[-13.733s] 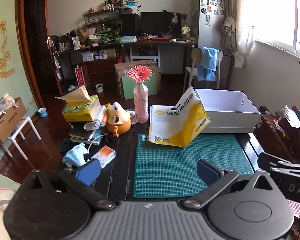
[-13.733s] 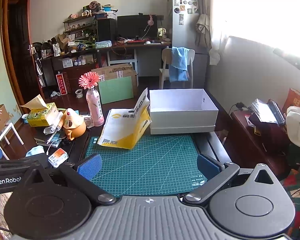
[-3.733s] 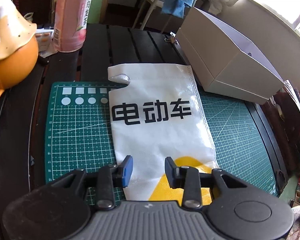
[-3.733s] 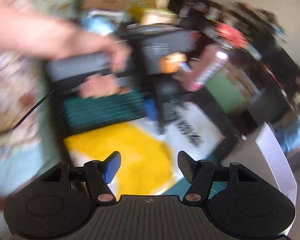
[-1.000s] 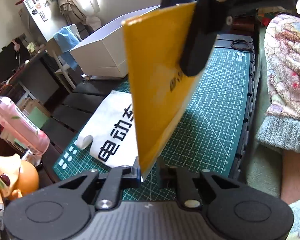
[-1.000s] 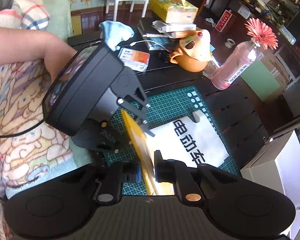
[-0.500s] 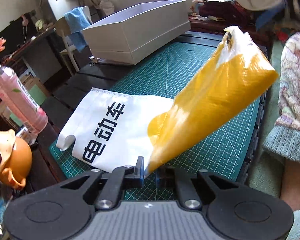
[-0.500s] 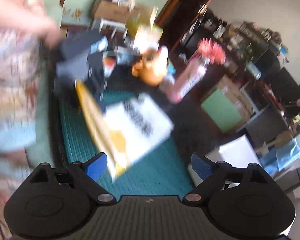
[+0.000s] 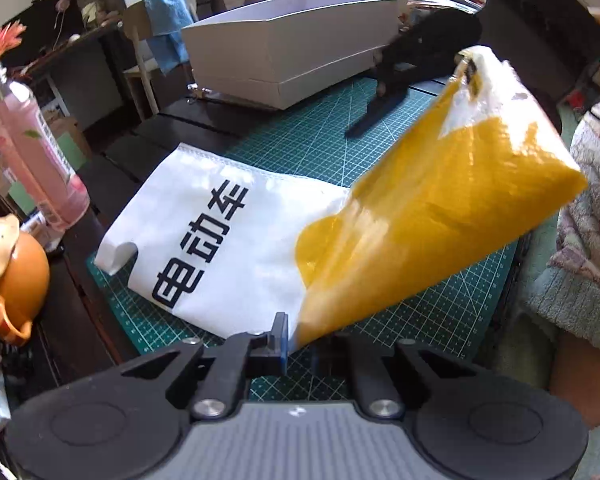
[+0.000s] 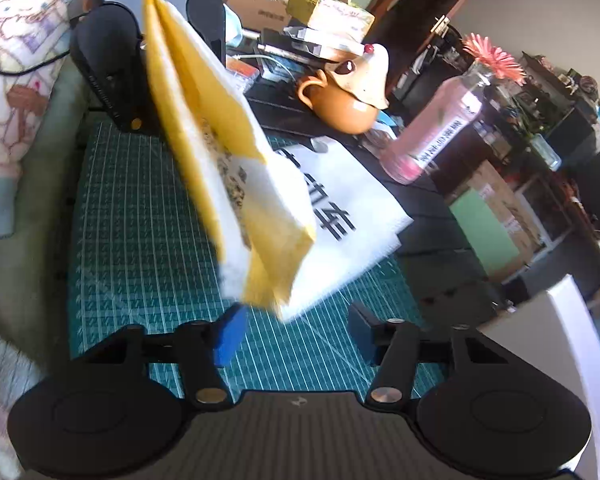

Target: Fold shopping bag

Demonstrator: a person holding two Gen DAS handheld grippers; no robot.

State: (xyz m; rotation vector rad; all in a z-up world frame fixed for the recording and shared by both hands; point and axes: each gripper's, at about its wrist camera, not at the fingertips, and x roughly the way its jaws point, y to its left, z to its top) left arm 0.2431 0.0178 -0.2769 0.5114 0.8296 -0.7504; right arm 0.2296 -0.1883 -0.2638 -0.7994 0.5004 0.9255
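**Left hand-held gripper holds the yellow end up; the right one comes back under the free corner**

The shopping bag (image 9: 236,240) lies on the green cutting mat (image 9: 440,312) on the tabletop. Its white half with the black characters rests flat, and its long axis runs from the handle cut-out, near the pink bottle (image 9: 32,160), toward the person. The yellow bottom half is lifted off the mat and tilts over the white half.

The left hand-held gripper (image 9: 298,340) is closed on one near corner of the yellow end; the fabric goes straight in between its pads. The right hand-held gripper (image 10: 296,334) is not gripping anything. Its jaws stand apart with the mat visible between them, and they have just been closing from a wider opening. The other yellow corner (image 10: 276,276) hangs free just above and in front of the gap between them. In my judgement this is the relation that matters: the free corner is nearest to the right hand, so this hand should take it before the yellow end is laid over the white half.

One second ago both grippers pinched the yellow edge and held it nearly upright. Since then the right one has let go and the yellow panel has sagged lower. The white box (image 9: 292,52) stands beyond the mat.
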